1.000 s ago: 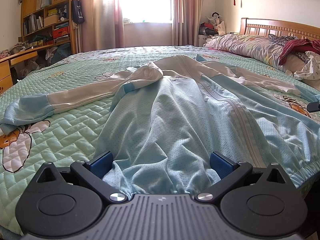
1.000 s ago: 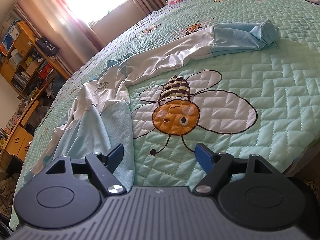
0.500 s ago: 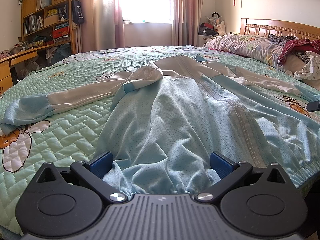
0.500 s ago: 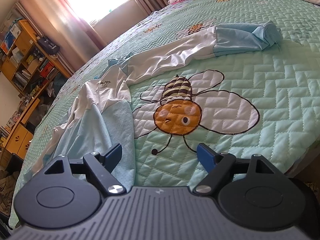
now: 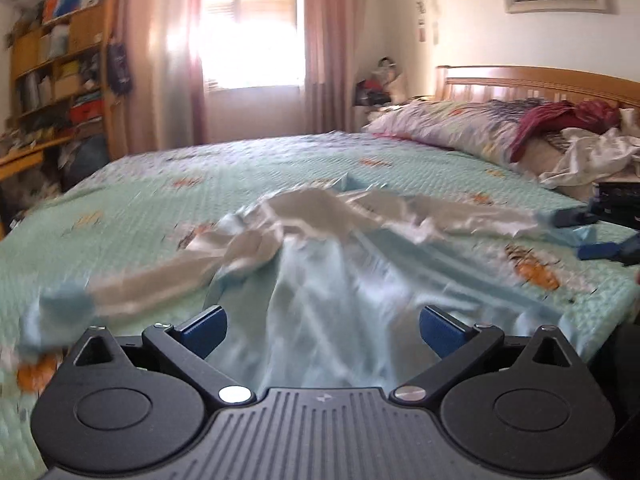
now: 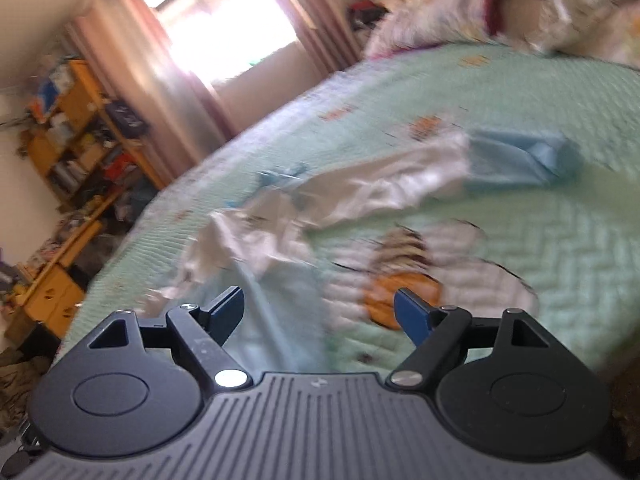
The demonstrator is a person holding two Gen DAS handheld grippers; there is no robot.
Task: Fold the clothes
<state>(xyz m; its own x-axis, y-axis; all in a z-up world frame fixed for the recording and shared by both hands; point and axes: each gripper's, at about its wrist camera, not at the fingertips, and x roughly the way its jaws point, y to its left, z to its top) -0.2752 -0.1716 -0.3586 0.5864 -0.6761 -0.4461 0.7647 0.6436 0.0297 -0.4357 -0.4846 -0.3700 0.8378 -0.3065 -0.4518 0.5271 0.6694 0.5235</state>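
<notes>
A light blue and white jacket [image 5: 332, 272] lies spread on the green quilted bed [image 5: 168, 184], its hem toward me. My left gripper [image 5: 322, 326] is open above the hem, the cloth between its blue pads but not pinched. One sleeve with a blue cuff [image 5: 64, 308] stretches left. In the right wrist view the jacket body [image 6: 256, 264] lies at the left and the other sleeve's blue cuff [image 6: 520, 156] at the upper right. My right gripper [image 6: 320, 308] is open and empty above the jacket's edge and the bee print [image 6: 404, 292]. It also shows in the left wrist view [image 5: 596, 236]. Both views are blurred.
Pillows and a heap of red and white clothes [image 5: 560, 132] lie at the wooden headboard [image 5: 532, 80]. A bookshelf and desk [image 5: 52, 92] stand to the left, curtains and a window [image 5: 248, 40] behind the bed. The bed's near edge is just below the grippers.
Both grippers have lifted and pulled back from the bed, so both views are now motion-blurred. The right gripper has swung toward the far sleeve. The jacket lies as before.
</notes>
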